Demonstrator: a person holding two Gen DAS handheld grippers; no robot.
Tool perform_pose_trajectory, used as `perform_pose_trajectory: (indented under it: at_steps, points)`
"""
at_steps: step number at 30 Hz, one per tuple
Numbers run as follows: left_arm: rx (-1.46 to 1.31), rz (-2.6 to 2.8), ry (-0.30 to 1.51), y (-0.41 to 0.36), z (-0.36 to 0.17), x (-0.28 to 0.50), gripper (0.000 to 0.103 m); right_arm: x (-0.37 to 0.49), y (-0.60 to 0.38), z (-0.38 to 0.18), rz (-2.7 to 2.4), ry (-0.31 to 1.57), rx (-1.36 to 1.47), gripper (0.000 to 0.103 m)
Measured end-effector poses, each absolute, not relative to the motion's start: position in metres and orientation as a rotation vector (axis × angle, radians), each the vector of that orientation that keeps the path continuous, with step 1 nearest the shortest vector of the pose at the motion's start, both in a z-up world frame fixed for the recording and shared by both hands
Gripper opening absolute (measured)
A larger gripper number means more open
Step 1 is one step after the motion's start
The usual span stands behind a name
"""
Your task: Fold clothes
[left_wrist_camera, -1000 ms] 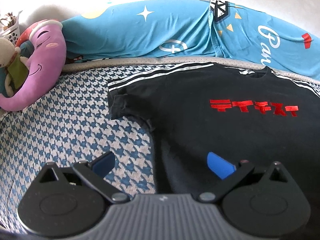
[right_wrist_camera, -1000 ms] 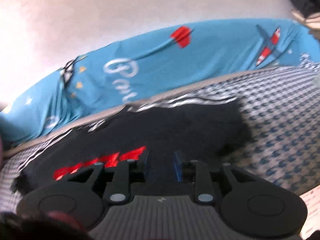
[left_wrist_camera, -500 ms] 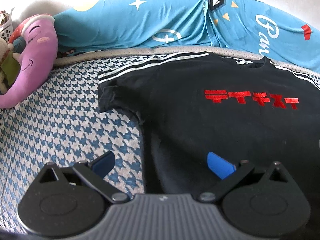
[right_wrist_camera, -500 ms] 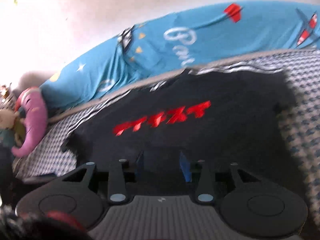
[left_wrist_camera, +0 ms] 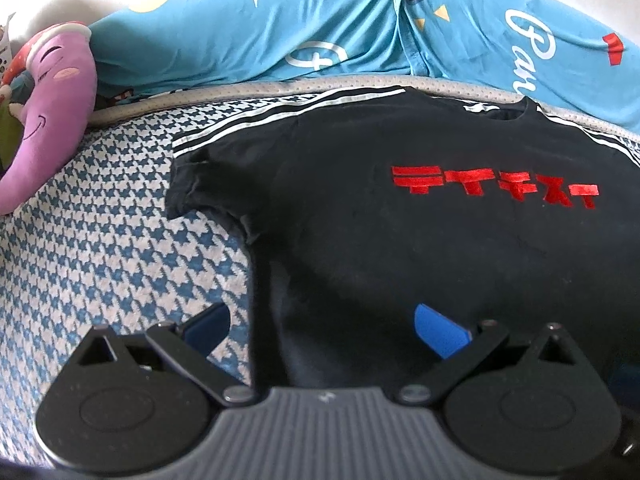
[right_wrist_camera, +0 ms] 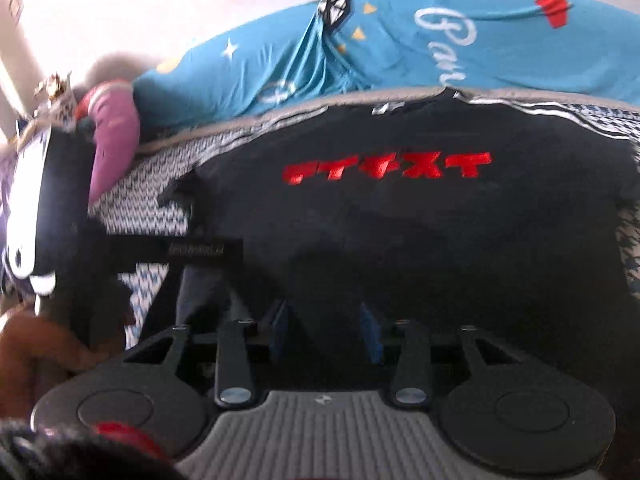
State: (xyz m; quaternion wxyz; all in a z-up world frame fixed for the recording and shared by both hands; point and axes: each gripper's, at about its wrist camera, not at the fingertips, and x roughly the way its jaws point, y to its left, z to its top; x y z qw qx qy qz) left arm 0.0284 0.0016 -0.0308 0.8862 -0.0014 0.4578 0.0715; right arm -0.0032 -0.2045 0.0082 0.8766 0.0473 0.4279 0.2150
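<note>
We see a black T-shirt (left_wrist_camera: 400,240) lying front-up and spread flat on a bed cover (left_wrist_camera: 100,240) with a blue-and-white houndstooth pattern; its collar points away from us toward a long teal pillow (left_wrist_camera: 280,32) printed with stars and white script, which runs along the far edge of the bed against a pale wall. Red block characters (left_wrist_camera: 496,186) cross the chest, and white stripes run along the shoulders and down the one sleeve (left_wrist_camera: 208,176) that shows in full, which is slightly rumpled at its cuff. A purple plush toy (left_wrist_camera: 52,120) with a smiling face rests at the far left end of the bed, well apart from the shirt. Our left hand-held gripper (left_wrist_camera: 320,322) hangs low over the shirt's side edge with its blue fingertips (left_wrist_camera: 438,330) spread wide — one tip is over the houndstooth cover, the other over black cloth, and nothing is held between them. Our right hand-held gripper (right_wrist_camera: 326,330), seen in a blurred view, sits over the lower middle of the shirt with its blue pads set at a moderate gap, parted and empty. In that same right-wrist view the left hand-held gripper appears as a dark shape at the shirt's side edge, though the blur hides its detail.
</note>
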Motion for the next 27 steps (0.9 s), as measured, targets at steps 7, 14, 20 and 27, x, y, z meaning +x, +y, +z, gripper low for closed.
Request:
perform_pose_trajectory:
  at_steps: [7,14,20,27]
  points:
    - [0.010,0.138,0.960,-0.008,-0.035,0.034,0.094,-0.004,-0.200,-0.005,0.442,0.946,0.061,0.040]
    - [-0.005,0.086,0.970,-0.017,-0.036,0.035,0.076,-0.002,-0.204,-0.014,0.419,0.982,0.048,0.040]
    - [-0.034,0.016,0.948,-0.022,-0.028,0.033,0.061,0.004,-0.212,-0.015,0.371,0.975,0.058,0.036]
    - [-0.053,0.034,0.866,-0.013,-0.002,0.031,0.079,0.006,-0.221,0.000,0.344,0.901,0.073,0.035]
